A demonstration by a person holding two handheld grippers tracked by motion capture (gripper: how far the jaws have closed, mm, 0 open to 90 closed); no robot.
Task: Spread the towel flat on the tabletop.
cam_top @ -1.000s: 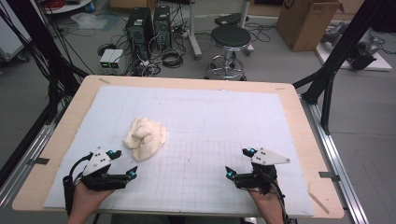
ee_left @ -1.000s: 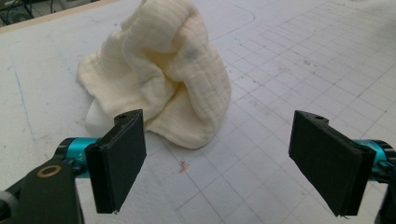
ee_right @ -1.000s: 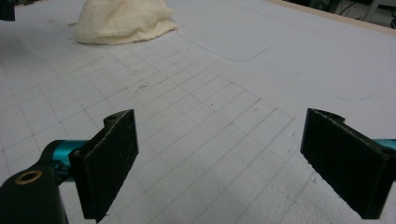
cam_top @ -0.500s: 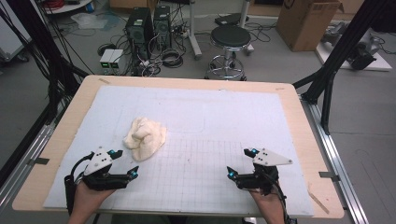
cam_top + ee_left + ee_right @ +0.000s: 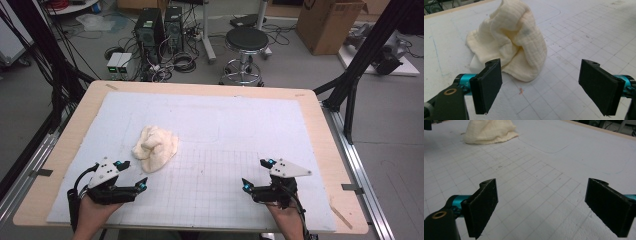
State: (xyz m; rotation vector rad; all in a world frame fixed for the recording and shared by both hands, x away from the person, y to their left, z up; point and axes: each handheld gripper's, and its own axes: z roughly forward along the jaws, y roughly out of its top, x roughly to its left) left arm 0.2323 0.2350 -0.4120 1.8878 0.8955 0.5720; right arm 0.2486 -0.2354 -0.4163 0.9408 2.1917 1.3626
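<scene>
Crumpled cream cloth [image 5: 155, 148] sits left of center on the table [image 5: 320, 130]. Left claw [image 5: 131, 175] is just near of it, right claw [image 5: 256, 175] well apart, both wide open, holding nothing.

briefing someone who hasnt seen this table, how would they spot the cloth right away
Start at the wooden table topped with a white mat. On the mat's left half, just ahead of the left gripper, sits the cloth: a cream, waffle-textured fabric bunched into a crumpled heap. It is the one soft, loose thing on the mat.
</scene>
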